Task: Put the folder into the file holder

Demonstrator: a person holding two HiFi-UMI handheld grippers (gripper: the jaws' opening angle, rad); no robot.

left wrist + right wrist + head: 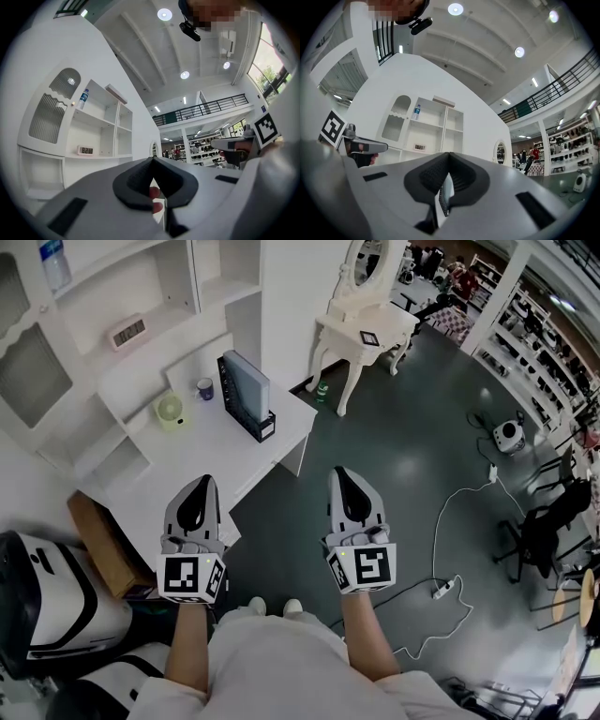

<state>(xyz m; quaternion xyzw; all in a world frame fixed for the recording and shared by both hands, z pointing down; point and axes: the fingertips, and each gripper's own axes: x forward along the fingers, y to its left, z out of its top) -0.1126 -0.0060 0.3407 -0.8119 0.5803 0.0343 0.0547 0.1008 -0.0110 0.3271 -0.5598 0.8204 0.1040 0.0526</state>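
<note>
While held side by side at lower centre of the head view, both grippers: noses toward the top of the frame, over the dark floor [403, 456]; well apart from the desk's things
Left gripper [151, 160]: jaws closed together, pads meeting at the tip; nothing between them
Right gripper [448, 158]: jaws closed tight, pad against pad; empty
Folder [247, 377]: grey-blue, upright inside the file holder; upper left of centre in the head view
File holder [259, 424]: black, on the white desk [202, 451], near its right-hand corner; holds only the folder
Green cup [170, 412]: on the desk, left of the holder; contents cannot be told
Mug [204, 388]: dark, just beside the cup; inside not visible
Shelf unit [164, 282]: upper left; a clock [128, 331] in one compartment, a bottle [54, 262] above it
</note>
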